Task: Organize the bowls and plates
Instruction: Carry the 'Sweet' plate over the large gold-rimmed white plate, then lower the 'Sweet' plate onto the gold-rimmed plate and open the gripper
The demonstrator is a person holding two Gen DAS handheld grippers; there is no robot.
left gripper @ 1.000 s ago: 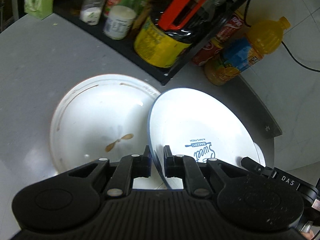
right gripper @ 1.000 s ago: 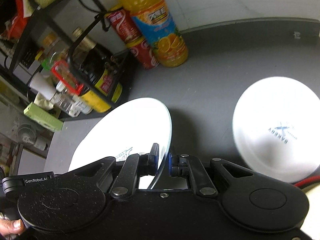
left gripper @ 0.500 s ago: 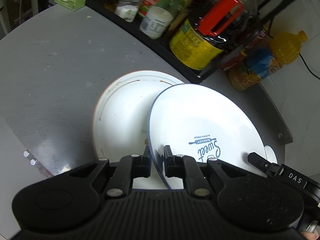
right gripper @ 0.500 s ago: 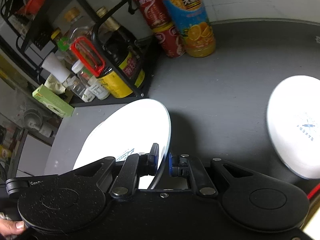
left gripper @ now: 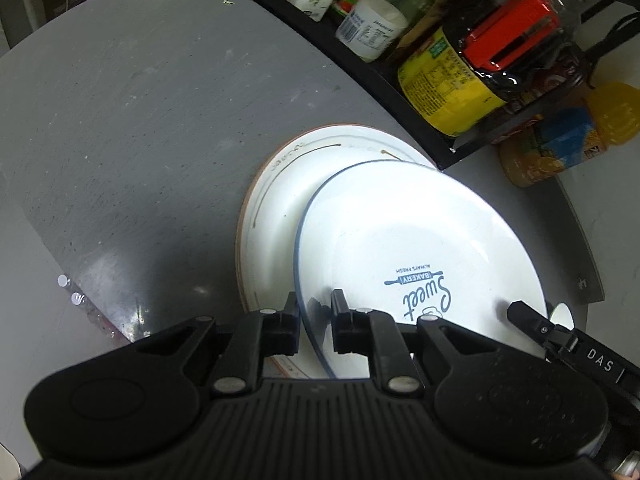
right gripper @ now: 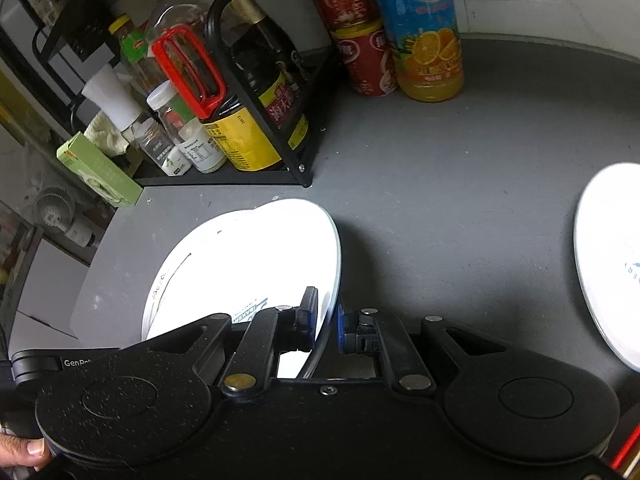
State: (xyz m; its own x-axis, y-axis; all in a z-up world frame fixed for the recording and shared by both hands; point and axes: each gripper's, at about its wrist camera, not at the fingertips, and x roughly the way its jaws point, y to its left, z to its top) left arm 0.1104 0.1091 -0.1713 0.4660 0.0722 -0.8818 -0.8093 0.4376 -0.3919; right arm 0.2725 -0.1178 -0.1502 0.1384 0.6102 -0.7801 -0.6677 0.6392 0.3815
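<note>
Item: blue-rimmed plate [left gripper: 400,240], white, glossy, printed "Sweet Bakery – Always Fresh" in blue with a rolling-pin motif. Location: held tilted above the gold-lined plate [left gripper: 276,208], overlapping its right portion; whether the two touch cannot be told.

Hold: left tongs [left gripper: 314,320] nearly closed, pinching the near rim of the blue-rimmed plate. Right tongs [right gripper: 326,322], with blue pads, likewise nearly closed on the opposite rim, one finger either side of the thin edge. Two-sided grip judged to steady a wide, slippery disc while it is lined up for stacking.

Item: gold-lined plate, white, brownish outer edge, thin gold line broken by small script near the rim. Location: flat on the grey table [left gripper: 140,120], close to the corner of the black condiment rack [right gripper: 256,112]. Judged the base of the stack.

Item: second bakery plate [right gripper: 612,264], white, faint blue print. Location: flat on the table, well apart to the right; not yet stacked.

Adjacent: orange juice bottle [right gripper: 424,32] and red cans [right gripper: 356,40] beside the rack.
</note>
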